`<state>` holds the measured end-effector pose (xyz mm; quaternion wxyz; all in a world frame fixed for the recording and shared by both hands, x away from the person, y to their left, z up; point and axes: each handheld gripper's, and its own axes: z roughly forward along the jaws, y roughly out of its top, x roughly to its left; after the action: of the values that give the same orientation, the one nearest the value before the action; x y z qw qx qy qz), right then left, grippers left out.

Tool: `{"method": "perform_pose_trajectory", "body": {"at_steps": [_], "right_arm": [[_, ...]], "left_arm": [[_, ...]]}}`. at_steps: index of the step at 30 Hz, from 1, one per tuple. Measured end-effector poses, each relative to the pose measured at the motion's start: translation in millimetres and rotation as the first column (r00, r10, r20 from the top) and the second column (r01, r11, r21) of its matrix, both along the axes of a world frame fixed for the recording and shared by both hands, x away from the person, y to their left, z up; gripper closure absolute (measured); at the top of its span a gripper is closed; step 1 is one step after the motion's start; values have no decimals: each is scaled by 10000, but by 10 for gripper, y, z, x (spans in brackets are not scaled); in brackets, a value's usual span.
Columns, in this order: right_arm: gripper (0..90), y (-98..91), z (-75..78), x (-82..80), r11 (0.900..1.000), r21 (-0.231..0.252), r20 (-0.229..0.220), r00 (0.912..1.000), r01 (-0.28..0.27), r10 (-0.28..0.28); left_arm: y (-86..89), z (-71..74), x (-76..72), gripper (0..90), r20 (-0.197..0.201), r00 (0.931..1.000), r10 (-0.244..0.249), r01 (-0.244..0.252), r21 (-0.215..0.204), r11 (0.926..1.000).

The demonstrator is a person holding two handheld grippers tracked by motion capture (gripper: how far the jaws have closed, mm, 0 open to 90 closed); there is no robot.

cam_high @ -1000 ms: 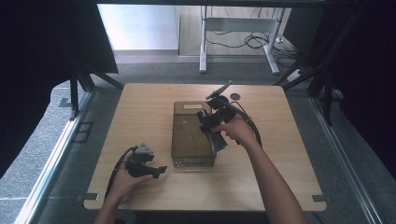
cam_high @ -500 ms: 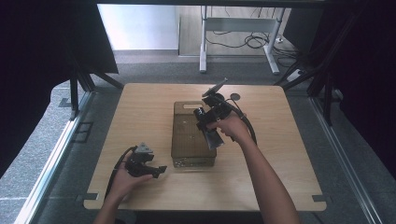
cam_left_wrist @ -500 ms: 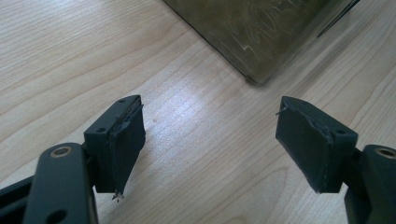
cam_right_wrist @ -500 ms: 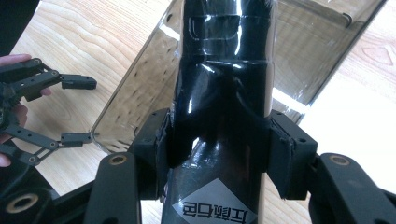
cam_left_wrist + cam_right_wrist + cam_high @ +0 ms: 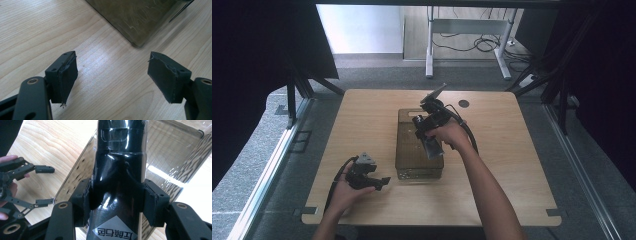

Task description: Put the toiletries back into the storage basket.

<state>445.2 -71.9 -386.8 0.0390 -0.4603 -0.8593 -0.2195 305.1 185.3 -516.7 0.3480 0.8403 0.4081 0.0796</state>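
A smoky see-through box [image 5: 404,167] stands in the middle of the wooden table [image 5: 517,165]. My right gripper [image 5: 428,137] hangs over the box's right half, tilted down, shut on a black glossy pouch [image 5: 433,148]. In the right gripper view the pouch [image 5: 120,157] fills the gap of the right gripper [image 5: 117,195], both pads dent its sides, and the box [image 5: 172,150] lies below. My left gripper [image 5: 382,182] rests low by the box's near left corner, open. In the left gripper view the left gripper [image 5: 112,72] holds nothing, and the box corner [image 5: 130,17] is just ahead.
A round black grommet [image 5: 463,103] sits in the table's far right part. Beyond the far edge stand a white desk frame [image 5: 462,30] and floor cables. The left gripper [image 5: 48,185] also appears left of the box in the right gripper view.
My right gripper has carried the pouch a little to the left, further over the box. The left gripper has stayed where it was.
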Motion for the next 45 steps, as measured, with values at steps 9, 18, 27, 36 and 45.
{"method": "perform_pose_trajectory", "body": {"at_steps": [9,18,27,36,45], "right_arm": [[467,128,-137,60,9999,46,-243,9996,115,-114],[467,183,-308,158,9989,98,-592,9972,469,-462],[467,256,-415,162,9985,96,-819,9952,539,-530],[467,360,-541,154,9966,366,-1173,9907,733,-686],[467,402,-642,170,9921,461,-1393,9842,1164,-1090]], "left_arm": [[3,-2,1,243,-13,10000,-17,17,-13,10000],[7,-3,5,243,-20,10000,-24,24,-34,10000],[-17,-18,9,243,-99,9999,-118,119,44,9999],[-6,-3,8,243,-104,9999,-82,81,-81,9999],[7,10,14,243,-64,9999,-94,93,-156,9998]]}}
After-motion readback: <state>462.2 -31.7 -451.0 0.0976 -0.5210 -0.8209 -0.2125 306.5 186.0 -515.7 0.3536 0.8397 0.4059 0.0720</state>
